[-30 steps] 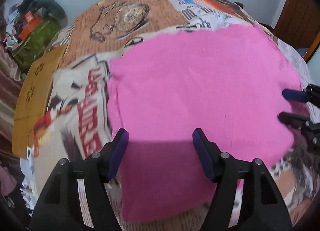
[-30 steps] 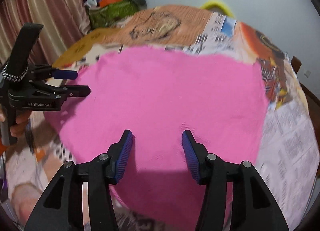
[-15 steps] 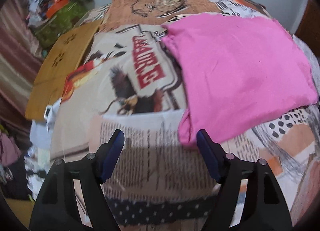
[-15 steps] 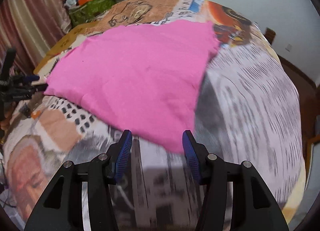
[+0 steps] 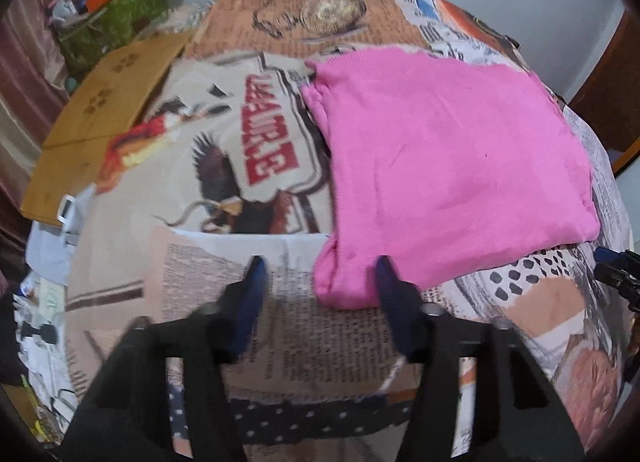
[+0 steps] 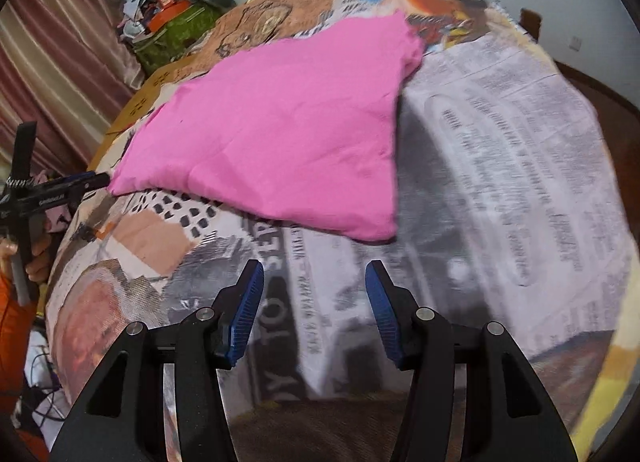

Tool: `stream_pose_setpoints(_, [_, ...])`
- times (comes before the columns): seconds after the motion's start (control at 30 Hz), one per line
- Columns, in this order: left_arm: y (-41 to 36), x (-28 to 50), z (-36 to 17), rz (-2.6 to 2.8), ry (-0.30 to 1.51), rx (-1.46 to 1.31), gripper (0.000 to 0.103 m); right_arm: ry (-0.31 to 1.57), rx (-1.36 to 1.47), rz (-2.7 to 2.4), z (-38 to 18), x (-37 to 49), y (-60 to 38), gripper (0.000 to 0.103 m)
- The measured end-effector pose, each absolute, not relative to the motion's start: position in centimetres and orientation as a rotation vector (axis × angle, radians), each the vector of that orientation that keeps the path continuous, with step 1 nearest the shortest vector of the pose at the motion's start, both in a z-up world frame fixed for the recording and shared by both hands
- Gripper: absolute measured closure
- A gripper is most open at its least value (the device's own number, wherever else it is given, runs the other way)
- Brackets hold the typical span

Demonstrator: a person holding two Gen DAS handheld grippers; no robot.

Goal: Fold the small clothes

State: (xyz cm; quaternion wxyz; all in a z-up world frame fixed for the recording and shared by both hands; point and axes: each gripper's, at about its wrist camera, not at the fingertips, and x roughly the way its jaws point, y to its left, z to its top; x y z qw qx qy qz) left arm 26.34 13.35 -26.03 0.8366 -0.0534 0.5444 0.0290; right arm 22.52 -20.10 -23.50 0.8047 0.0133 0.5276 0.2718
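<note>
Pink garment: folded into a flat, roughly square pad, lying on the newspaper-print cloth that covers the table; edges lie flat, a few soft creases across the top.
Garment's place: far of both grippers, towards the middle of the table; its near left corner sits just ahead of the left gripper, its near right corner ahead of the right one.
Left gripper: blurred, jaws closing; the garment's near corner shows between the blue pads, but I cannot tell whether they touch it.
Right gripper: fingers parted and empty, held over bare printed cloth just short of the garment's corner.
Person's hand: seen at the left edge of the right wrist view, wrapped round the left gripper's handle.
Cardboard sheet: flat at the table's far left side.
</note>
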Motion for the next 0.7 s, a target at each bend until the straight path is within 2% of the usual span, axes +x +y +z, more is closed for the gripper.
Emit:
stream_pose_setpoints(0.07, [13.2,26.6,-27.0,0.043,1.18,-0.137,0.081,1.126,0.048,0.588,-23.6,23.0,-19.5,0.054])
stream_pose_setpoints(0.1, [13.0,26.6,-27.2,0.035,1.18,-0.146,0.085,1.123,0.068,0.585,-23.6,23.4,-19.3,0.054])
stream_pose_setpoints(0.2, [12.5,26.4,-27.1,0.029,1.167,-0.119,0.091,1.121,0.121,0.561,-23.7,24.1,-19.4,0.054])
stream_pose_setpoints(0.43, [11.6,25.5,-27.2,0.031,1.158,-0.059,0.094,1.106,0.172,0.507,-24.1,25.6,-19.2,0.054])
stream_pose_setpoints(0.47, [11.5,25.4,-27.2,0.032,1.158,-0.057,0.094,1.098,0.158,0.493,-24.1,25.7,-19.0,0.061])
stream_pose_setpoints(0.5, [11.5,25.3,-27.2,0.033,1.158,-0.056,0.094,1.097,0.144,0.486,-24.1,25.8,-19.0,0.077])
stream_pose_setpoints(0.57, [11.5,25.1,-27.0,0.036,1.159,-0.057,0.094,1.11,0.145,0.495,-24.4,26.2,-18.8,0.094])
stream_pose_setpoints(0.7, [11.5,24.3,-26.2,0.052,1.15,-0.024,0.093,1.096,0.142,0.504,-24.2,26.0,-19.1,0.097])
